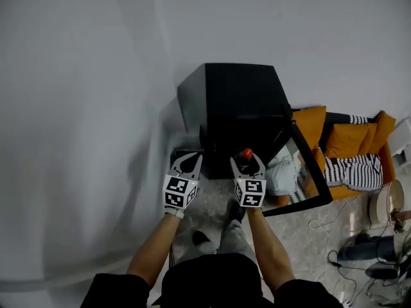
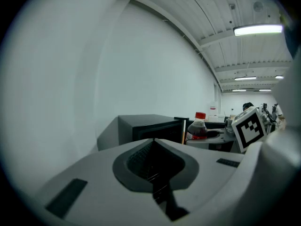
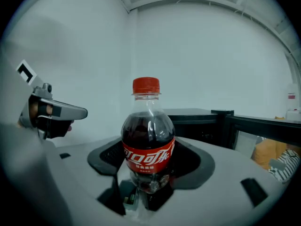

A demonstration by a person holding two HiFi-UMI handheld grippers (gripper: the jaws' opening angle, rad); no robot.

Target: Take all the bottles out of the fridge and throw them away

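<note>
White wall (image 3: 211,55) behind | bottle (image 3: 147,135) upright, clamped between right gripper (image 3: 148,175) fingers (image 3: 221,173)

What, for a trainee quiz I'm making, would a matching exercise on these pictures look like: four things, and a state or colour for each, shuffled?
Things:
1. left hand-held gripper
2. right hand-held gripper
3. fridge door
4. bottle cap

States:
A. red
B. open
C. shut, empty
D. shut on the cola bottle

Pairs: 1-C, 2-D, 3-B, 4-A
</note>
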